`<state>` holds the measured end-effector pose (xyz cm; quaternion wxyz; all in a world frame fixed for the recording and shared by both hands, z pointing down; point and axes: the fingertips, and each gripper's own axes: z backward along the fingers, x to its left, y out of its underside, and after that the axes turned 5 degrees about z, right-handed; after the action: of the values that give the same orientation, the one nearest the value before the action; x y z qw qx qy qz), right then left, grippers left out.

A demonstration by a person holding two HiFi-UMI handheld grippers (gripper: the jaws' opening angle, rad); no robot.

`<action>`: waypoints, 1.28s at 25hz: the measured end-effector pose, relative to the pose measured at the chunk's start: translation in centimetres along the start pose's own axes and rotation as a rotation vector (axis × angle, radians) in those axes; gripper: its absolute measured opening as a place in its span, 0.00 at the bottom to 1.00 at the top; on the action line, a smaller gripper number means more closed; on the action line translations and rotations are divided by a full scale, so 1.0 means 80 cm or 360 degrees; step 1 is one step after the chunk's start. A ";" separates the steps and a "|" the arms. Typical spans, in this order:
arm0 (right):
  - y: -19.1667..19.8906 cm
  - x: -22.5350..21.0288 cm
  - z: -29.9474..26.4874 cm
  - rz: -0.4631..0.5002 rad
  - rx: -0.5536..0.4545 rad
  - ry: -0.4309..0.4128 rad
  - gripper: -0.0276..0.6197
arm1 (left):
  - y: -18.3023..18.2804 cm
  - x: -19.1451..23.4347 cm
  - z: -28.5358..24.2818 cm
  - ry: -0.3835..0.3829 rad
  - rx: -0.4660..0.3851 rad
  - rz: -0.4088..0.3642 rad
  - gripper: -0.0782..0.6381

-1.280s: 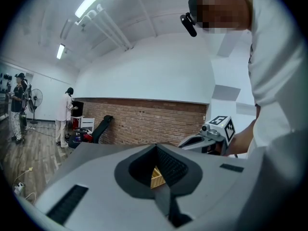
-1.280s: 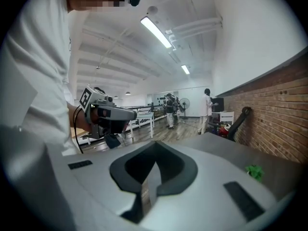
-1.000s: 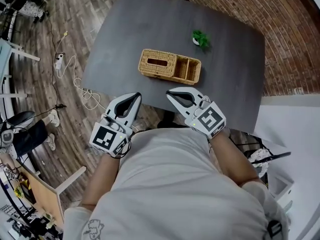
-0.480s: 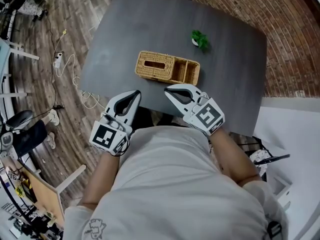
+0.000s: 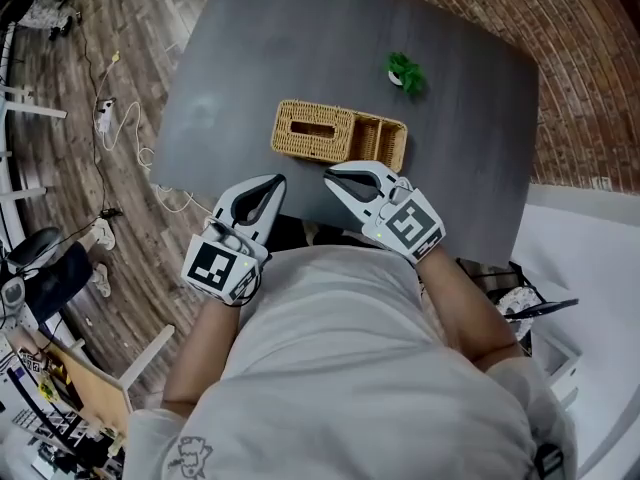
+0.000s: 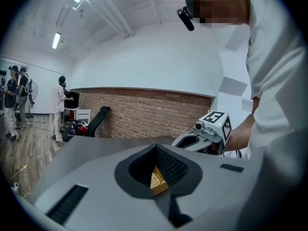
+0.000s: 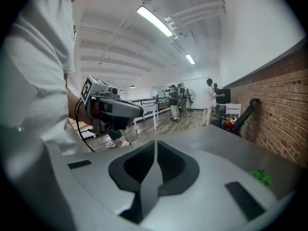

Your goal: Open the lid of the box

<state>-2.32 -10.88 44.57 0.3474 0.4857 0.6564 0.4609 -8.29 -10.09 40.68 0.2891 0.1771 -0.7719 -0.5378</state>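
A wicker box (image 5: 338, 136) lies in the middle of the dark grey table (image 5: 250, 48); its left part has a slotted lid and its right part has open compartments. My left gripper (image 5: 275, 180) is shut and empty, over the table's near edge, a short way in front of the box's left end. Through its closed jaws a corner of the box (image 6: 158, 179) shows in the left gripper view. My right gripper (image 5: 330, 173) sits just in front of the box's middle. Its jaws have just been opening by a sliver, still almost together, nothing between them (image 7: 155, 141).
A small green plant (image 5: 404, 71) stands behind the box at the right. Cables (image 5: 110, 118) trail over the wooden floor at the left. A brick wall (image 5: 590, 68) runs along the right. Several people (image 7: 178, 97) stand far across the room.
Both grippers have moved forward and a little down toward the box. The right gripper's tips now lie close to the box's front side.
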 end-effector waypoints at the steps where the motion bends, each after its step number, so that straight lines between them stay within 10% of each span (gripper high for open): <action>1: 0.004 -0.002 -0.005 -0.0004 0.0018 -0.0002 0.08 | 0.002 0.005 -0.001 0.0002 0.0008 0.0010 0.12; 32: 0.167 -0.053 -0.130 0.0127 0.0744 -0.0055 0.41 | 0.087 0.129 -0.055 0.0178 0.0238 0.0193 0.12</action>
<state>-6.22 -16.37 60.70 0.2182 0.5863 0.7195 0.3016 -13.17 -16.80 50.96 0.3498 0.1808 -0.8018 -0.4495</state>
